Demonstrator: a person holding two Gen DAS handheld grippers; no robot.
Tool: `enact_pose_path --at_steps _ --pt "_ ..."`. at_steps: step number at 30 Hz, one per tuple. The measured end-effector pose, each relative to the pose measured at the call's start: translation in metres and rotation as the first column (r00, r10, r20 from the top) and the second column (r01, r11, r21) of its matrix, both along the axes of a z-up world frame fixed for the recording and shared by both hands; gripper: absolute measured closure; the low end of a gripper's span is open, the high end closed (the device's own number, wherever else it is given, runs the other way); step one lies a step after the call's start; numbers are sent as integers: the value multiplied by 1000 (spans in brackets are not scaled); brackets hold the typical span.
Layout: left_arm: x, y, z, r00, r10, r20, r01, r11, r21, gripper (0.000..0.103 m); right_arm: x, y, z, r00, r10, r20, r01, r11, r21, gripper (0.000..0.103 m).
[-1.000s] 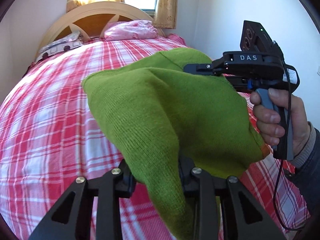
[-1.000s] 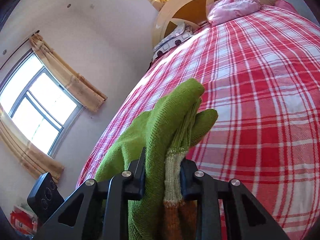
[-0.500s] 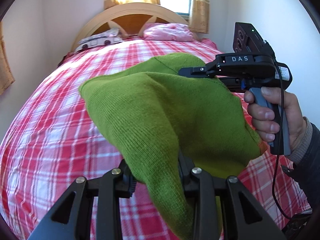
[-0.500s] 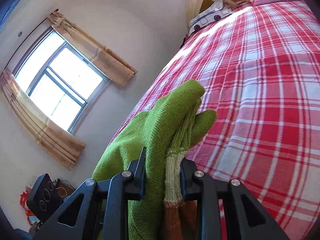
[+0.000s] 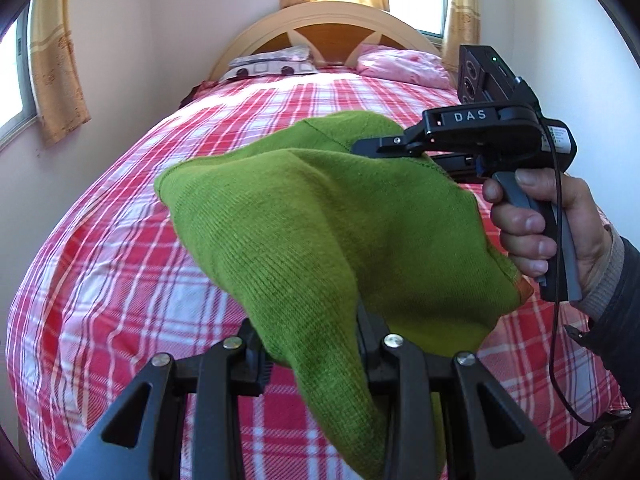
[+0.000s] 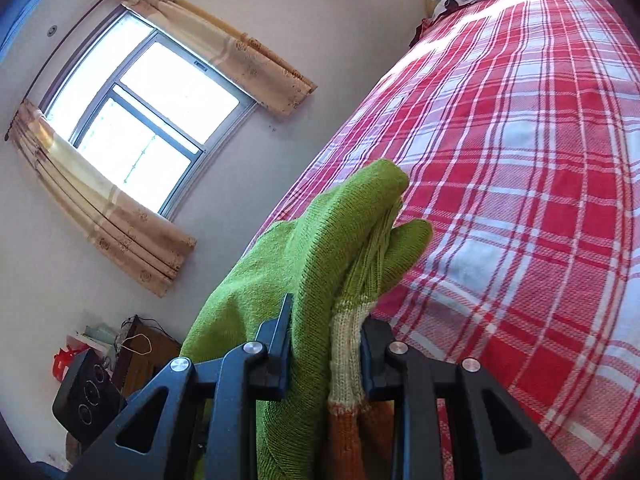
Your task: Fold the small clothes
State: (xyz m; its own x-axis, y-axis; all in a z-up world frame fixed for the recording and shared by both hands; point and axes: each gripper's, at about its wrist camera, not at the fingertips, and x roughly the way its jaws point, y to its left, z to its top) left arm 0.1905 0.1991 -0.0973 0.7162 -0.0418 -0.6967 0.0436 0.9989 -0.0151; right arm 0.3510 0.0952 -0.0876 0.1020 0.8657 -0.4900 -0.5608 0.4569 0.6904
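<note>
A small green knitted garment (image 5: 320, 216) hangs in the air above the bed (image 5: 120, 272), stretched between the two grippers and clear of the red-and-white checked cover. The left gripper (image 5: 310, 356) is clenched on a bunched fold of the green knit; the cloth fills the gap between its jaws and spills down past them toward the camera. The right gripper (image 6: 326, 344) is likewise clenched on the garment, at an edge where the green wool gives way to a cream ribbed band and then an orange one (image 6: 348, 432). Seen from the left wrist, the right gripper (image 5: 372, 146) reaches in from the right side, its tips buried in the far upper edge of the cloth, and a hand (image 5: 540, 232) grips its grey handle, with a dark sleeve and a pale cuff behind it. A thin black cable (image 5: 554, 320) loops down from that tool.

At the head of the bed stands a curved wooden headboard (image 5: 332, 24), with a patterned pillow (image 5: 272, 64) and a pink pillow (image 5: 404, 66) lying in front of it. Curtained windows (image 6: 148, 120) let in bright daylight. Beside the bed, low against the wall, sits some dark furniture with a red bag (image 6: 64, 360) next to it.
</note>
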Motion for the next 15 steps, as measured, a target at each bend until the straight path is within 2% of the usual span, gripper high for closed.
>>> enact_pose_path --at_steps 7,15 --pt "-19 27 -12 999 42 -17 -43 999 -9 70 -8 37 -14 999 46 -22 -47 998 -35 76" --pt "-24 40 -29 997 55 -46 -57 998 -34 70 -8 55 -32 998 56 -42 -59 995 -81 76"
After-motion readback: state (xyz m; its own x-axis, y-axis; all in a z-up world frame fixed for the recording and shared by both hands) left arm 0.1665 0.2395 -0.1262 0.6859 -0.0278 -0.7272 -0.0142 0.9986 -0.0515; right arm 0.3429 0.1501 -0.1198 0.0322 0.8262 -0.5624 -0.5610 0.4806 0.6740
